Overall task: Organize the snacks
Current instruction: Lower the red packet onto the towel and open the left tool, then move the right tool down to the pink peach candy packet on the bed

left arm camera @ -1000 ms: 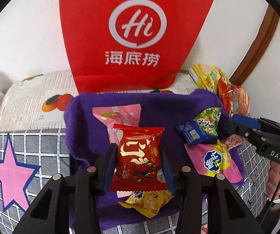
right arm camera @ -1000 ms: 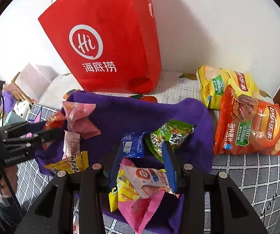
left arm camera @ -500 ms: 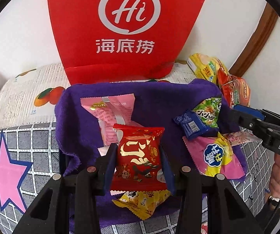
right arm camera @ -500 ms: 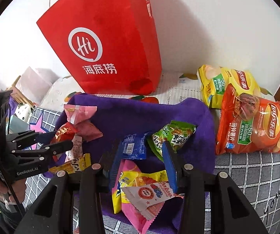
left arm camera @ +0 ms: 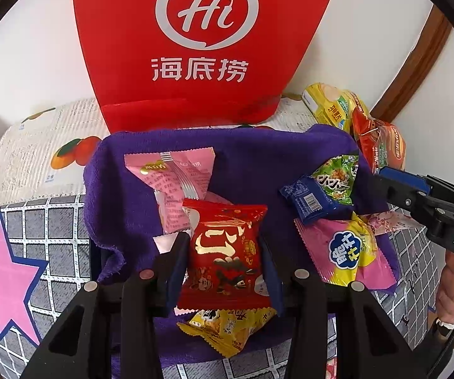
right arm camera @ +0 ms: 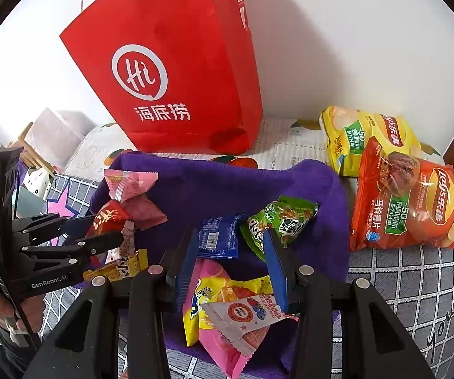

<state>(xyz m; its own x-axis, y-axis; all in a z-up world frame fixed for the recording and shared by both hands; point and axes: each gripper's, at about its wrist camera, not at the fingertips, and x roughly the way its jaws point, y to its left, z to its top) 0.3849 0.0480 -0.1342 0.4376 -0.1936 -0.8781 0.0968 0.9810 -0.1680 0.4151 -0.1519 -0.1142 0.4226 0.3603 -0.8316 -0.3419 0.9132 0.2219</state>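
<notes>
My left gripper [left arm camera: 224, 252] is shut on a red snack packet with gold writing [left arm camera: 225, 259] and holds it above the purple towel [left arm camera: 252, 164]; the same packet shows in the right wrist view [right arm camera: 108, 218]. My right gripper [right arm camera: 227, 246] is open and empty above a pink-and-yellow packet [right arm camera: 224, 287] and a white packet [right arm camera: 246, 312]. On the towel lie a pink packet [left arm camera: 173, 173], a blue packet [left arm camera: 309, 199], a green packet [left arm camera: 337, 180] and a yellow packet [left arm camera: 227, 328]. A red paper bag [left arm camera: 201, 38] stands behind the towel.
Two crisp bags, yellow [right arm camera: 362, 135] and orange [right arm camera: 407, 202], lie right of the towel by a wooden frame [left arm camera: 413, 63]. The white wall is close behind the bag. A grey checked cloth with a pink star [left arm camera: 9, 281] covers the surface on the left.
The left gripper has lifted and moved forward with the red packet, so the red bag looms larger. The right gripper has risen off the pink-and-yellow packet, which has slid lower in view.
</notes>
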